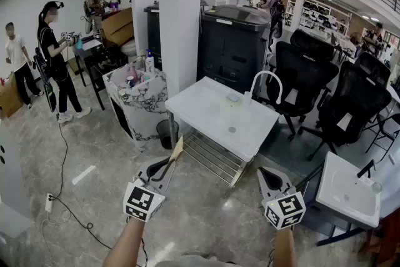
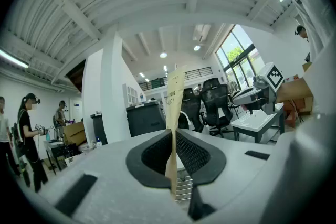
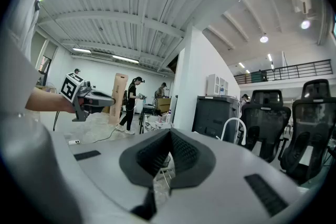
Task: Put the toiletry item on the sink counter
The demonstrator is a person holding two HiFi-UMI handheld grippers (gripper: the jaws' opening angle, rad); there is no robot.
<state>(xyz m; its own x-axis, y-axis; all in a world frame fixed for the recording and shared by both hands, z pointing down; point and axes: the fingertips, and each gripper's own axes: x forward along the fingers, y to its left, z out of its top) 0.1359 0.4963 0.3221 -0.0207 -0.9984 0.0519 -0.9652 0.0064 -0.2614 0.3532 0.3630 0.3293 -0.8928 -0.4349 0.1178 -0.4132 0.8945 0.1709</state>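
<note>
1. The flat brown paper packet (image 2: 175, 96) carries dark print running up its side. Only the letters "TOO" and "BRU" can be read, and the rest is cut off at the edge.
2. The left gripper (image 2: 172, 136) is clamped on this packet, which stands upright between its jaws. In the head view the packet (image 1: 178, 149) pokes out of the left gripper (image 1: 173, 161) at lower centre, above the floor and just short of the white sink counter (image 1: 206, 110).
3. The right gripper (image 3: 168, 135) has its jaws pressed together with nothing between them. In the head view the right gripper (image 1: 263, 171) sits at the lower right.
4. The counter top holds a curved white tap (image 1: 266, 80) at its far corner, and a wire shelf (image 1: 211, 157) lies beneath.
5. Black office chairs (image 1: 307, 74) stand behind the counter, at the right.
6. A dark cabinet (image 1: 234, 42) stands beyond it, and a marbled stand (image 1: 142, 107) with bottles is at its left.
7. A second white sink (image 1: 347, 192) fills the lower right corner.
8. People (image 1: 54, 54) stand at the upper left.
</note>
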